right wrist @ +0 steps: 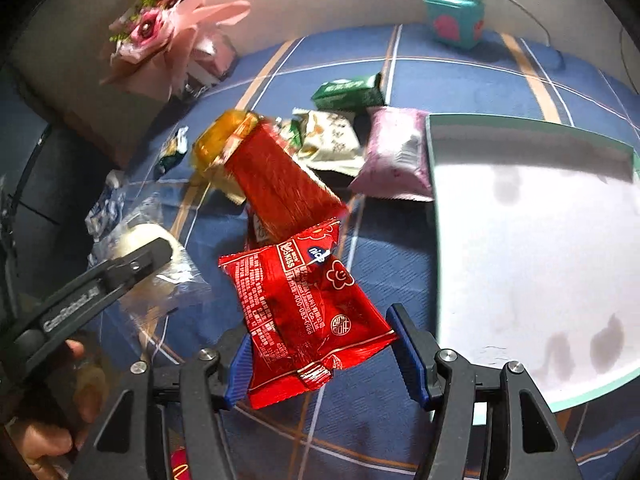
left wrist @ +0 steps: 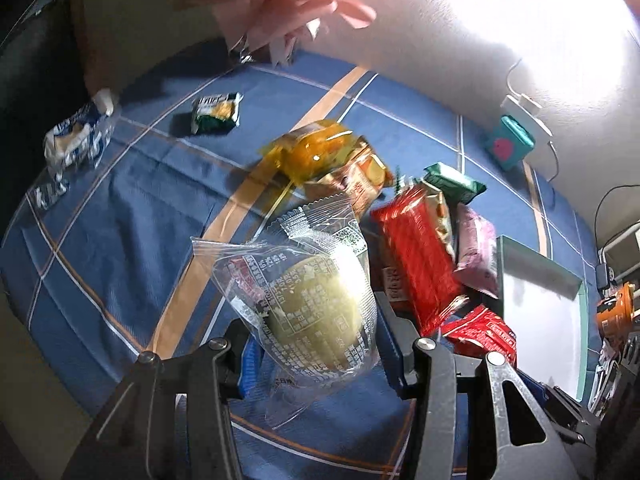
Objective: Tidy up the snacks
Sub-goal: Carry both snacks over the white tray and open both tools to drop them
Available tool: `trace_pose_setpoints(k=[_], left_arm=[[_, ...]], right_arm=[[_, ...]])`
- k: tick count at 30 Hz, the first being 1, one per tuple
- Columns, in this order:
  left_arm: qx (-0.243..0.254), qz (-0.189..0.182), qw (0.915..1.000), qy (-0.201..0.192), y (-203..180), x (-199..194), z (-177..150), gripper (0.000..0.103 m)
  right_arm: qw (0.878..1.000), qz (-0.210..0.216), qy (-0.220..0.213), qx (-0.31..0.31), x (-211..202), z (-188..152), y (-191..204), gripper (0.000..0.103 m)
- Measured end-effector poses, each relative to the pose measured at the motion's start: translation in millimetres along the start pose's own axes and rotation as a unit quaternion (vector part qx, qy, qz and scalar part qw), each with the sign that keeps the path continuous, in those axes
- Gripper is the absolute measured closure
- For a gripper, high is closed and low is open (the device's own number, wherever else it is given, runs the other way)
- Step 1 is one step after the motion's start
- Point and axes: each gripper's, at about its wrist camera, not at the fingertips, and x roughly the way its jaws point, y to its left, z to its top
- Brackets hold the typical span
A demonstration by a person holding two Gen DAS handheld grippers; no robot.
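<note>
My left gripper [left wrist: 316, 344] is shut on a clear-wrapped round pastry [left wrist: 316, 312] and holds it above the blue cloth; it also shows in the right wrist view [right wrist: 148, 256]. My right gripper [right wrist: 320, 356] stands around a small red snack pack [right wrist: 308, 304], jaws apart, the left pad touching it. A long red pack [right wrist: 280, 188], an orange-wrapped snack [right wrist: 224, 140], a pink pack [right wrist: 396, 156], a green pack [right wrist: 348, 90] and a white-green pack [right wrist: 332, 140] lie in a pile. A white tray with a teal rim [right wrist: 528, 124] lies to the right.
A pink flower bouquet [right wrist: 152, 32] stands at the back left. A teal box [right wrist: 454, 20] with a cable sits at the back wall. A green pack [left wrist: 216, 112] and a blue-white pack [left wrist: 76, 136] lie apart at the left.
</note>
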Motion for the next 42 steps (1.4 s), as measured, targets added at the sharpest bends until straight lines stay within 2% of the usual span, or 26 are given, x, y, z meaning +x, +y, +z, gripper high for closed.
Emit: trace_pose_setpoints(k=[3, 7, 12, 17, 24, 30, 36, 38, 40, 42], left_arm=[[0.015, 0.002, 0.9999, 0.003, -12, 0, 2, 0.052], [0.043, -0.012, 0.9989, 0.011, -42, 4, 9, 0.052], [0.093, -0.043, 0.9946, 0.017, -97, 3, 16, 0.052], [0.141, -0.071, 0.9871, 0.028, -157, 14, 15, 0.052], [0.188, -0.096, 0.9767, 0.041, -217, 43, 11, 0.052], [0.2, -0.107, 0.9728, 0.048, -245, 74, 10, 0.052], [0.208, -0.12, 0.9694, 0.051, -252, 87, 7, 0.051], [0.208, -0.119, 0.9696, 0.051, -251, 87, 6, 0.046], [0.206, -0.116, 0.9704, 0.047, -248, 85, 8, 0.034], [0.202, -0.113, 0.9716, 0.048, -245, 81, 10, 0.034]], right_arm=[[0.998, -0.052, -0.021, 0.005, -3, 9, -5, 0.039], [0.997, -0.056, -0.036, 0.049, -14, 17, -34, 0.039], [0.988, -0.101, -0.07, 0.096, -34, 24, -69, 0.039], [0.971, -0.143, -0.093, 0.167, -50, 25, -119, 0.039], [0.946, -0.171, -0.111, 0.254, -63, 26, -168, 0.039], [0.928, -0.192, -0.115, 0.299, -66, 25, -203, 0.039], [0.923, -0.2, -0.123, 0.304, -67, 32, -208, 0.039], [0.924, -0.202, -0.122, 0.301, -64, 34, -210, 0.039], [0.925, -0.197, -0.119, 0.303, -61, 35, -211, 0.038], [0.926, -0.194, -0.114, 0.303, -59, 35, -212, 0.038]])
